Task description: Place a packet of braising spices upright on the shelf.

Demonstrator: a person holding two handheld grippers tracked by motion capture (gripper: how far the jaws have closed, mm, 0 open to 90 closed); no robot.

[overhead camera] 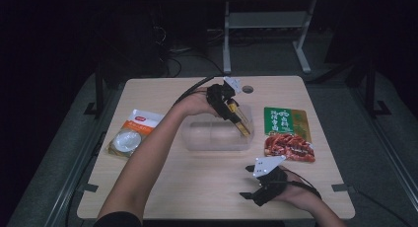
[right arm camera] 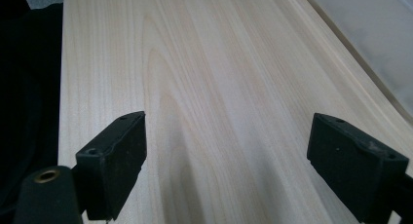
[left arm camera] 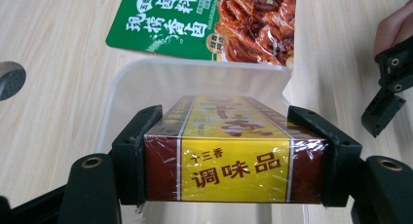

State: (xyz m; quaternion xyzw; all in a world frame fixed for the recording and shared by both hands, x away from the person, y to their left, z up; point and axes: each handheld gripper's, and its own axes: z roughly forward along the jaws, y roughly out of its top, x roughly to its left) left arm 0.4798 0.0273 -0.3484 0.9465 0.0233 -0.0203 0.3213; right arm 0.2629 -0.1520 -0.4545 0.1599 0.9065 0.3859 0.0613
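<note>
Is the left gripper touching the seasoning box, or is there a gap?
Touching. In the left gripper view, both pads of the left gripper press flat against the sides of the seasoning box, with no gap showing on either side.

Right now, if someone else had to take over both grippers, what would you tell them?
Left gripper: shut on the spice box, held over the clear tub.
Right gripper: open, nothing in it, low over the table near the front edge.
Done: box picked up and brought to the tub.
Left: lower the box in and let go. The green packet and white packet lie on the table outside the tub.
</note>
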